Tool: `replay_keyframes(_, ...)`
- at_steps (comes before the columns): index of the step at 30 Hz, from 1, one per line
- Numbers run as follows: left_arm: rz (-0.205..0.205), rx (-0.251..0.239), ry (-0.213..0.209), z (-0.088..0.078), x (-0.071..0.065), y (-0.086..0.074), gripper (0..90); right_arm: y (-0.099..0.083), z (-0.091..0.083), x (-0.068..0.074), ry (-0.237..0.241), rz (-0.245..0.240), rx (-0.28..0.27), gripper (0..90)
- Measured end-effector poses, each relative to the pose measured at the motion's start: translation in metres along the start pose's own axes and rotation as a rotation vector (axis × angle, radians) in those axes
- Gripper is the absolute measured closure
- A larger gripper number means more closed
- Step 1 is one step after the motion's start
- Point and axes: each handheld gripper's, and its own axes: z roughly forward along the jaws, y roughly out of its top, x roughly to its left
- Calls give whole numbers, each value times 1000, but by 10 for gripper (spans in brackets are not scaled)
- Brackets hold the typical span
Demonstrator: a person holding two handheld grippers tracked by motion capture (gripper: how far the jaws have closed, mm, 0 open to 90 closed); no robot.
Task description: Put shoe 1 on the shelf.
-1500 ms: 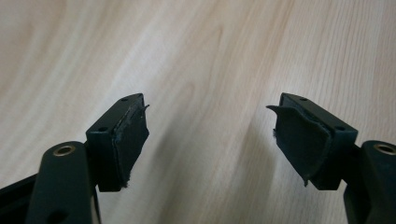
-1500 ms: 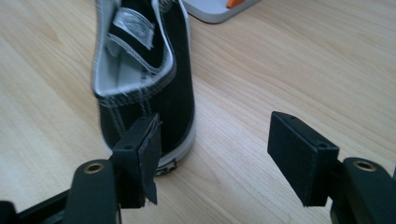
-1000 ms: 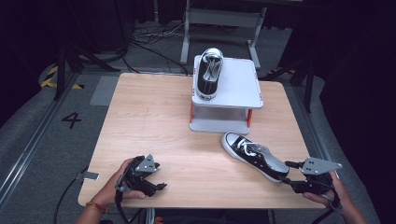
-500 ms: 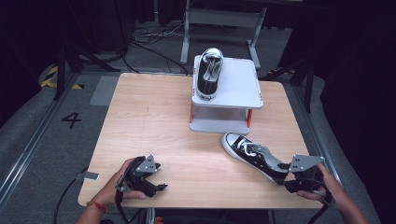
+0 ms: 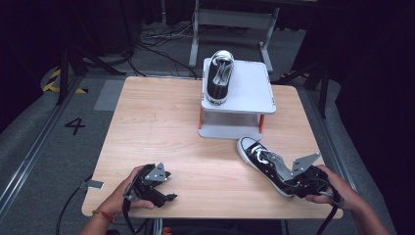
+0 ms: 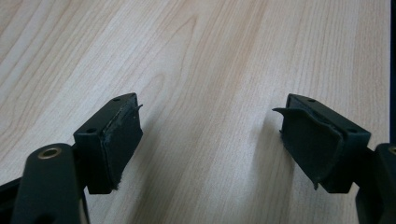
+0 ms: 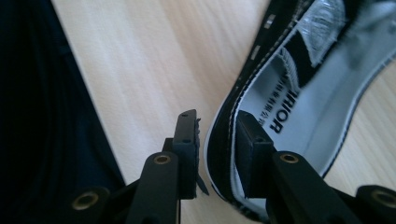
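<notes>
Sneaker on table: a black low-top sneaker (image 5: 266, 165) with white laces and a white toe cap lies on the wooden table (image 5: 161, 127), near its front right corner, toe pointing toward the white stand and heel toward the person.
Heel collar: in the right gripper view the sneaker's (image 7: 299, 93) heel wall stands between the two black jaws, one jaw outside against the black canvas, the other inside over the pale grey lining with printed lettering.
Right gripper: the right gripper (image 7: 215, 140), held in the person's right hand (image 5: 337, 188), has its jaws drawn in on either side of the heel wall; a sliver of gap shows at the outer pad, so a firm clamp cannot be told.
Left gripper: the left gripper (image 5: 155, 185) rests low at the front left of the table in the left hand (image 5: 125, 193), well apart from the sneaker; in its own view its jaws (image 6: 208, 140) stand wide apart with bare wood between them.
Second sneaker: a matching black sneaker (image 5: 219, 78) sits on the left side of the white stand (image 5: 249, 88), toe pointing away from the person.
Stand: a small white raised platform with orange posts, at the table's far middle-right.
Surroundings: grey floor with cables (image 5: 156, 41) beyond the table; a "4" (image 5: 74, 126) marked on the floor at left.
</notes>
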Motion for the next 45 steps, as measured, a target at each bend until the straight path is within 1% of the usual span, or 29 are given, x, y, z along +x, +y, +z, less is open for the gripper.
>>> replay_keyframes(1,0,1,-2,0,0,0,207,2,1,3,13,-4,0,715)
replay_keyframes(2,6,3,-4,0,0,1,207,5,3,6,40,-17,-10,701)
replay_keyframes(4,10,4,-5,1,-1,2,207,10,6,12,63,-26,-20,671)
replay_keyframes(5,10,4,-5,1,-1,2,207,10,6,12,63,-26,-20,671)
replay_keyframes(6,16,10,-4,1,-1,2,206,17,10,18,82,-44,-33,627)
replay_keyframes(10,19,9,-8,2,-1,2,204,24,13,25,91,-67,-42,599)
replay_keyframes(11,22,8,-10,2,-1,3,204,29,14,31,108,-83,-47,549)
replay_keyframes(13,23,6,-15,2,-1,3,205,32,15,35,107,-109,-38,496)
replay_keyframes(15,24,6,-15,2,-1,3,204,33,16,37,101,-122,-16,484)
replay_keyframes(16,25,6,-12,2,-2,2,205,33,16,36,106,-122,-10,494)
replay_keyframes(17,27,4,-11,2,-2,2,205,32,16,36,99,-127,11,498)
replay_keyframes(18,22,1,-11,2,-2,2,205,31,18,37,101,-143,47,501)
replay_keyframes(19,21,1,-11,2,-2,2,205,30,19,39,99,-160,68,499)
replay_keyframes(21,19,-4,-12,2,-2,1,205,31,21,40,96,-177,81,503)
replay_keyframes(23,18,-6,-11,3,-2,1,205,34,23,42,86,-196,116,562)
replay_keyframes(24,17,-7,-11,3,-2,1,205,37,25,43,111,-227,133,634)
replay_keyframes(25,10,-11,-13,3,-2,1,204,38,26,45,126,-242,138,624)
replay_keyframes(26,4,-15,-15,3,-1,1,204,41,30,49,121,-274,178,641)
replay_keyframes(27,3,-17,-16,3,-1,1,204,42,33,49,123,-288,204,657)
replay_keyframes(29,4,-15,-13,3,-2,1,204,44,38,49,114,-303,225,728)
replay_keyframes(30,4,-15,-13,3,-2,1,204,44,38,49,114,-303,225,728)
replay_keyframes(31,12,-13,-9,3,-2,1,204,45,37,46,116,-295,215,755)
replay_keyframes(34,23,-9,-5,2,-2,0,204,43,35,47,107,-302,184,759)
replay_keyframes(35,23,-9,-5,2,-2,0,204,43,35,47,107,-302,184,759)
replay_keyframes(37,29,-11,-6,2,-2,0,205,40,35,50,85,-304,164,758)
replay_keyframes(39,15,-24,-13,2,-1,-1,209,37,34,51,67,-289,132,760)
replay_keyframes(40,-1,-36,-22,2,0,-1,212,35,33,50,67,-282,117,762)
replay_keyframes(41,-5,-40,-26,2,1,-2,215,34,31,51,58,-262,103,765)
replay_keyframes(45,-3,-45,-29,2,2,-2,220,34,26,49,58,-235,86,763)
